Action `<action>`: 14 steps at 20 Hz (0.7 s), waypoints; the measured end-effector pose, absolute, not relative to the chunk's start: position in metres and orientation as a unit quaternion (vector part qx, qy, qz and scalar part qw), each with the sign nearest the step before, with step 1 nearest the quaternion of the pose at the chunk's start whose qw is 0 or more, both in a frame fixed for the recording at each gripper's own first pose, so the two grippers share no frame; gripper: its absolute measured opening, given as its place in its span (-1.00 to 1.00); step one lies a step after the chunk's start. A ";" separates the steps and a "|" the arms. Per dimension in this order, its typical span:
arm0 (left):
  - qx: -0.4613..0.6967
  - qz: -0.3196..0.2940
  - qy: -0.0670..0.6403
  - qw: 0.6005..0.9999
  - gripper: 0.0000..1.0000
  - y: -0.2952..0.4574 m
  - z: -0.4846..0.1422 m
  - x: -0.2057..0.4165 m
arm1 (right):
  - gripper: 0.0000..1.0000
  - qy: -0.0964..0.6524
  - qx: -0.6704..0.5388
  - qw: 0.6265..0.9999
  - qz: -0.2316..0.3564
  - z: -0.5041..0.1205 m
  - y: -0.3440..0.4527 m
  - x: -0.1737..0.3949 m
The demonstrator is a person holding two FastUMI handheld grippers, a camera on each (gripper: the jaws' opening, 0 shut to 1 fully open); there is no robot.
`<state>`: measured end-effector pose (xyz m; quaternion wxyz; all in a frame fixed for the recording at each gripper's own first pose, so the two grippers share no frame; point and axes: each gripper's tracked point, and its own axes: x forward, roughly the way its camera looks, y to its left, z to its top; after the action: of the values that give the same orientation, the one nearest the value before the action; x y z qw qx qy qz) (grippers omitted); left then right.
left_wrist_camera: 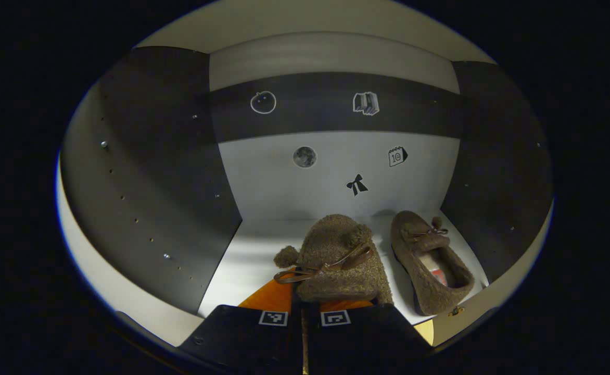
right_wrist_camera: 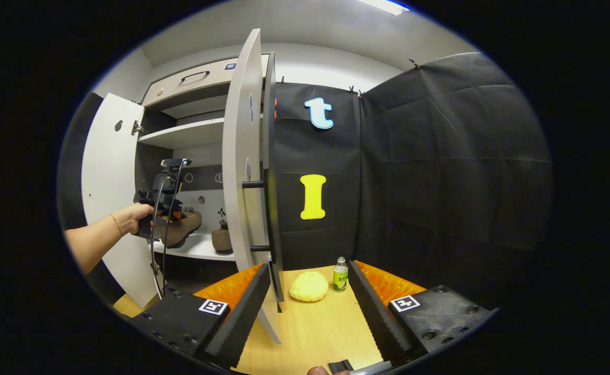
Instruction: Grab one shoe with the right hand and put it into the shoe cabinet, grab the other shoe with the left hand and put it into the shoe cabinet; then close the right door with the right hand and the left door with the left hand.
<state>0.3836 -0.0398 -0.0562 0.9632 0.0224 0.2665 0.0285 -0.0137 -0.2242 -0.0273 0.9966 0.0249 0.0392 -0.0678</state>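
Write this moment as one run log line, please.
left hand-held gripper: shut on fuzzy brown shoe, inside shoe cabinet | other shoe: on shelf | right hand-held gripper: open | right door: open

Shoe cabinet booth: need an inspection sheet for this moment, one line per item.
Surface: white cabinet shelf, with a wooden floor outside.
Job's things: second shoe rests on the shelf at the right; first shoe is gripped, over the shelf. Right door and left door are both open.
Clutter: green bottle and a yellow round thing stand on the floor by the black cloth.
Grippers: left gripper is shut on the first shoe; right gripper is open, holding nothing, near the right door's edge.
Cables: black cable hangs from the left gripper.
Surroundings: black cloth wall, stickers on the cabinet's back panel.
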 end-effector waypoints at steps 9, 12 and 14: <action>0.073 0.048 0.309 0.947 -0.83 -0.031 -0.092 0.452 | 0.95 0.044 0.025 0.994 -0.098 -0.033 -0.260 0.005; 0.071 0.042 0.322 0.943 -0.82 -0.032 -0.102 0.454 | 0.95 0.045 0.029 0.993 -0.103 -0.035 -0.265 0.008; 0.065 0.035 0.326 0.942 -0.78 -0.035 -0.104 0.451 | 0.95 0.044 0.030 0.993 -0.105 -0.035 -0.267 0.010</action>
<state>0.4513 -0.0346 -0.1035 0.9424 0.0651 0.3261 0.0351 0.0098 -0.2667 -0.0348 0.9930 0.0300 0.0445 -0.1049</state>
